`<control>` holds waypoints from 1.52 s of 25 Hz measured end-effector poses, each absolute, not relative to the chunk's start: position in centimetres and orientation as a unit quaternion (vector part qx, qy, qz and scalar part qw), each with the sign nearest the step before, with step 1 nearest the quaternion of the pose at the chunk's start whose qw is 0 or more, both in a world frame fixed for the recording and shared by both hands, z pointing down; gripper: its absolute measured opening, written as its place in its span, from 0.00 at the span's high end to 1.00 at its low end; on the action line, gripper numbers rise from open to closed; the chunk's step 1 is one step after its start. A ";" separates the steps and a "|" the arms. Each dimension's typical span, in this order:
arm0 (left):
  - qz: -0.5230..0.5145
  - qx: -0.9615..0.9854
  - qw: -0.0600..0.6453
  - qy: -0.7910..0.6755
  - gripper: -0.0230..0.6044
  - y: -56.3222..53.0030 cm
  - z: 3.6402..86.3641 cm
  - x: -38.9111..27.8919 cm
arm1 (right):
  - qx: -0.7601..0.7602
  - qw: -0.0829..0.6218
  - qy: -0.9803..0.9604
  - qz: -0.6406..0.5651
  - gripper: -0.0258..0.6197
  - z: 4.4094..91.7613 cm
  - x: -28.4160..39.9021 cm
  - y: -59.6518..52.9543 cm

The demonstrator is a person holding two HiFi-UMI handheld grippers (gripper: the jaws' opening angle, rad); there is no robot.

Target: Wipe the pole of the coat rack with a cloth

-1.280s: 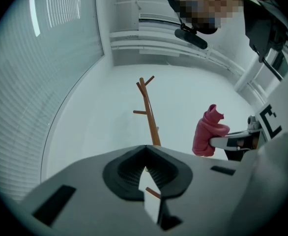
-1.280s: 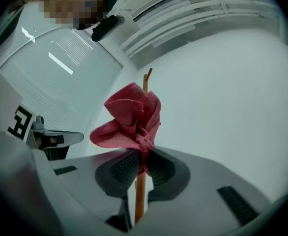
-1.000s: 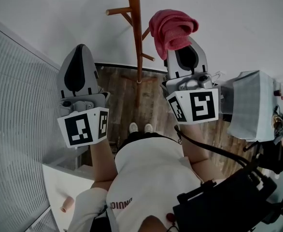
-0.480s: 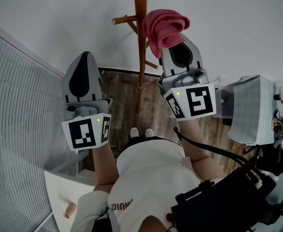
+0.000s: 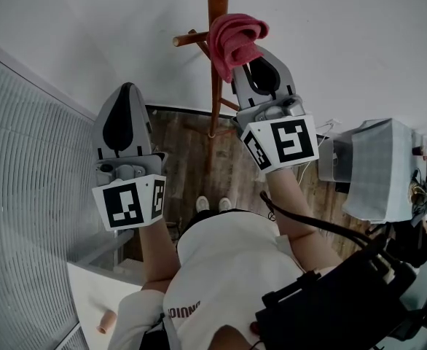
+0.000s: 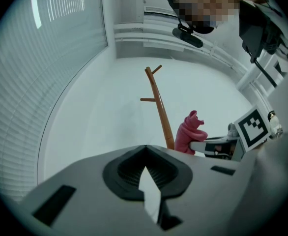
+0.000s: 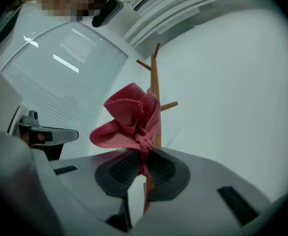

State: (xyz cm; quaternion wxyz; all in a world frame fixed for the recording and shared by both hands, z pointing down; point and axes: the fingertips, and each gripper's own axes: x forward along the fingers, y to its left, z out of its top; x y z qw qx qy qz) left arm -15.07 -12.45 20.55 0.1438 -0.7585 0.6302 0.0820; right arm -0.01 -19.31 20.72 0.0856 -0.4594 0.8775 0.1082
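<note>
The cloth [image 5: 237, 36], pink and bunched, is clamped in the right tongs [image 5: 259, 73] by a gathered fold, so most of it blooms loose above the tips. It sits high up at the pole [image 5: 215, 93] of the coat rack, just beside a side peg [image 5: 188, 39], and looks to be brushing the wood, though contact is hard to confirm. The left tongs [image 5: 124, 115] hang apart from the rack, their jaws together with nothing between them. The cloth looks light, soft and limp. It should mould round the slim pole easily, but a pinch on so little fabric could slip under drag, so a deeper bite into the wad seems wiser. The wooden pole seems stiff and smooth, yet the rack is probably light enough to rock if pushed sideways.
</note>
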 end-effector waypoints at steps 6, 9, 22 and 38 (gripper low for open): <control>0.079 -0.758 0.147 0.631 0.94 -12.3 20.2 -15.1 | -0.454 0.083 0.881 0.107 0.89 20.6 -0.5 -19.6; 0.077 -0.757 0.146 0.632 0.94 -12.1 20.3 -15.3 | -0.448 0.085 0.884 0.104 0.89 20.5 -0.9 -19.4; 0.073 -0.751 0.137 0.642 0.94 -11.9 20.8 -15.9 | -0.419 0.099 0.898 0.093 0.89 20.0 -2.9 -18.5; 0.073 -0.741 0.137 0.654 0.94 -11.1 20.8 -16.3 | -0.401 0.111 0.905 0.091 0.89 19.5 -3.8 -17.7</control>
